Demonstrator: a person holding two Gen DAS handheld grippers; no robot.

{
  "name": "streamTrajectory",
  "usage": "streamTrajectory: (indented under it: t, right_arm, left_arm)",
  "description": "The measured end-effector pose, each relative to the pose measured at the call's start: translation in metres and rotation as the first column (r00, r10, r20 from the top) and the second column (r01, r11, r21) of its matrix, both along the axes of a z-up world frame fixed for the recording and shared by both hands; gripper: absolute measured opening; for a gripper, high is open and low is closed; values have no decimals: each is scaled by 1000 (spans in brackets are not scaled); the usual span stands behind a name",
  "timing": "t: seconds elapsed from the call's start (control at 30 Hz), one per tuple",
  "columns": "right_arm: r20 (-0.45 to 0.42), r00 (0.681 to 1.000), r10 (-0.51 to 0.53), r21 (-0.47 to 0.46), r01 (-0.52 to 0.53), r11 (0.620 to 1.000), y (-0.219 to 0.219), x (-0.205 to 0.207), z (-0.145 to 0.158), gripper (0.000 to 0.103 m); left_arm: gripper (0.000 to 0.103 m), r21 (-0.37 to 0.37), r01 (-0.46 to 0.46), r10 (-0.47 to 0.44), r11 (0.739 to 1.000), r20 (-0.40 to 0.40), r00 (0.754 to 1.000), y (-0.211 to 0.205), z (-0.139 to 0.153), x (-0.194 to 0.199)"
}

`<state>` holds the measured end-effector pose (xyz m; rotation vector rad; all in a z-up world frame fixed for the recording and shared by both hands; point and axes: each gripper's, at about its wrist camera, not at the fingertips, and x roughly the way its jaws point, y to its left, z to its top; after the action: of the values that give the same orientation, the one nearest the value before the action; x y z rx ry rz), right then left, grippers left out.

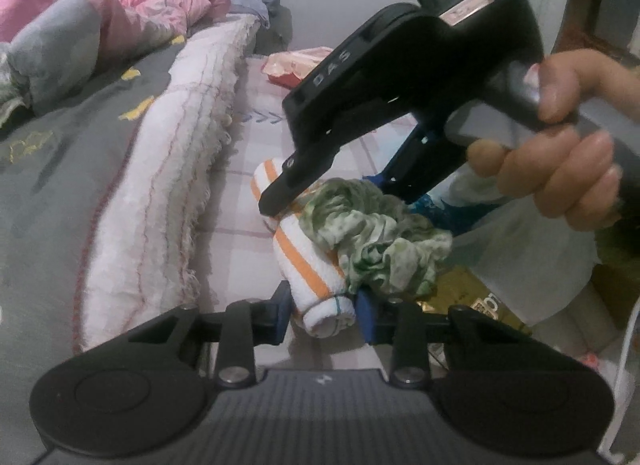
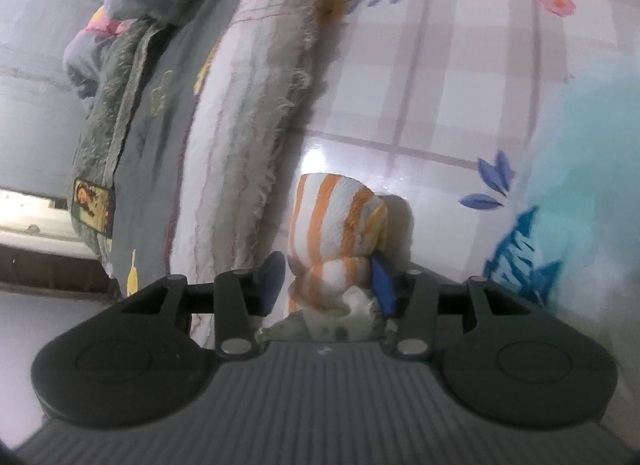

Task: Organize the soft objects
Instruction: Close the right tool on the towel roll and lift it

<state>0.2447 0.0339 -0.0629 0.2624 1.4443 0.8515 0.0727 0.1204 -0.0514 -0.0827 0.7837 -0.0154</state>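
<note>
Orange-striped white towel, rolled, lies on the checked bed sheet, its near end between the pads of the left gripper, which press on it. Draped over it is a crumpled green cloth. Farther along, the right gripper straddles both, partly closed; whether it grips I cannot tell. Lifting unevenly could unroll the towel or drop the cloth.
</note>
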Motion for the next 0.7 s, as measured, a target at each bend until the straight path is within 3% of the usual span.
streamTrajectory:
  t: [0.2,0.4,0.47,0.7]
  right_arm:
    - [79,997,18,183,-32,983,-12,-8,36,38]
    - [152,988,-6,331,-45,943,-34,-19,77,38]
    - [186,982,-19,348,-48,936,-42,-22,87,38]
    - [321,946,-43,324,-67,944,-63,-34,103,38]
  left_arm:
    - [36,83,-29,22,996,90,996,-4,30,-22]
    - [47,72,-33,22,997,148,989,-11,63,-41]
    - [50,53,-29,21,998,153,988,-14,70,-45]
    - [77,-55,-13,23,998,182,983,-9,89,-47]
